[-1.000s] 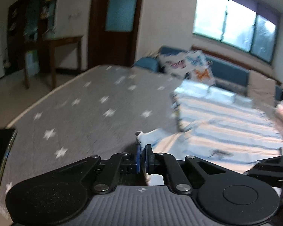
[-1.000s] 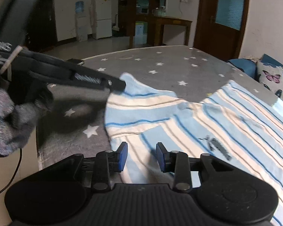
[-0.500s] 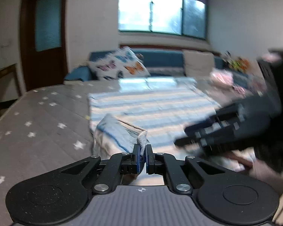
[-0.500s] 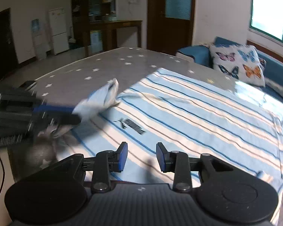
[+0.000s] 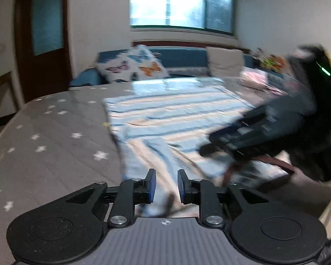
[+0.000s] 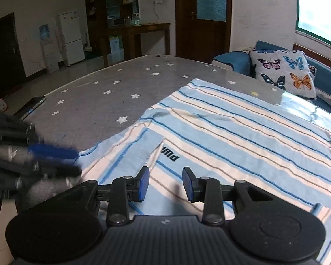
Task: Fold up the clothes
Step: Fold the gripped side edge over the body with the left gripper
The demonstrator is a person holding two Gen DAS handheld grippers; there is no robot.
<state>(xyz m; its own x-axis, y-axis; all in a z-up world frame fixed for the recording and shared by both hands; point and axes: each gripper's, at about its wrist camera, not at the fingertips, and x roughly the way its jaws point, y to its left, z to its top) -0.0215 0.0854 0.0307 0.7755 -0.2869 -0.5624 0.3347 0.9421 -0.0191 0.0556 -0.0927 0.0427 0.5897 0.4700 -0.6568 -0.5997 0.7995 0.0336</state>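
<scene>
A light blue shirt with white, blue and tan stripes (image 6: 231, 132) lies flat on the grey star-patterned table (image 6: 121, 92). Its near left sleeve is folded in over the body (image 6: 139, 152). My left gripper (image 5: 165, 185) is open and empty just above the shirt's (image 5: 165, 114) near edge; it shows blurred at the left of the right wrist view (image 6: 53, 161). My right gripper (image 6: 165, 183) is open and empty over the shirt's near edge; it shows blurred at the right of the left wrist view (image 5: 253, 137).
A dark phone (image 6: 33, 106) lies near the table's left edge. A blue sofa with a butterfly cushion (image 6: 284, 72) stands behind the table. A brown strap (image 5: 264, 165) lies at the shirt's right side. A wooden door and side table stand at the back.
My left gripper carried the sleeve inward over the shirt, then opened and let it go. The sleeve now lies folded on the body. My right gripper stayed open.
</scene>
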